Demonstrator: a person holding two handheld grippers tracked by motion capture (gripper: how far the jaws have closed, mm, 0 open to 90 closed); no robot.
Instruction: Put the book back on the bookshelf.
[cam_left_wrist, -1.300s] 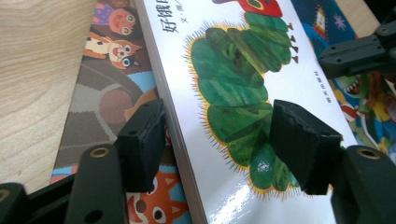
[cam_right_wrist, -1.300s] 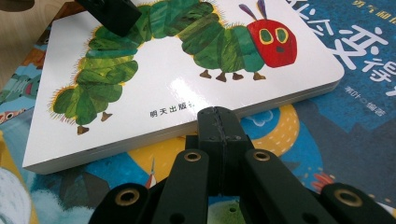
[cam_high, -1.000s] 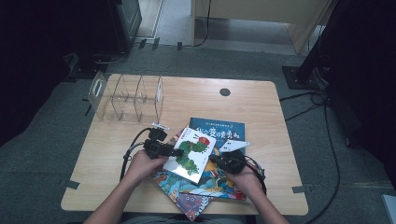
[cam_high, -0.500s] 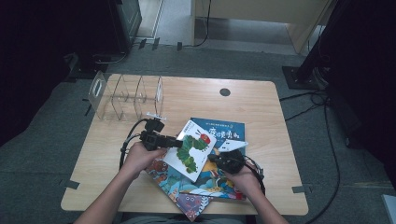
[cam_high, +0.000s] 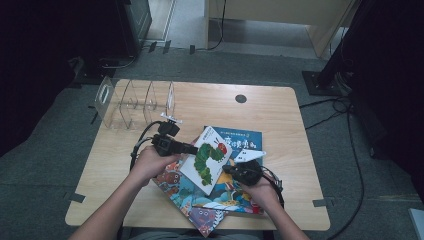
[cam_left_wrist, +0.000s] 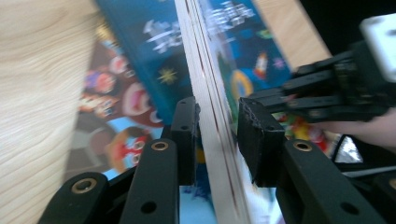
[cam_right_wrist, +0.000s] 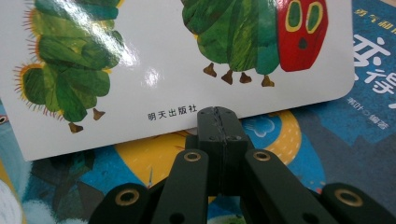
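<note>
The caterpillar book (cam_high: 209, 159) was tilted up over the other books (cam_high: 220, 200) on the table (cam_high: 280, 115). The left gripper (cam_high: 192, 148) had just been closing, its jaws straddling the book's edge, one pad (cam_left_wrist: 186, 135) touching and the other slightly off. The right gripper (cam_high: 235, 170) was clenched empty beside the book's lower edge.

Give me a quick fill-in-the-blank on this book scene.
1. The white book has a green ___ on its cover.
2. The jaws of the right gripper are ___.
3. In the high view, the clear rack stands at the back ___ corner of the table.
Missing words: caterpillar; shut; left
</note>
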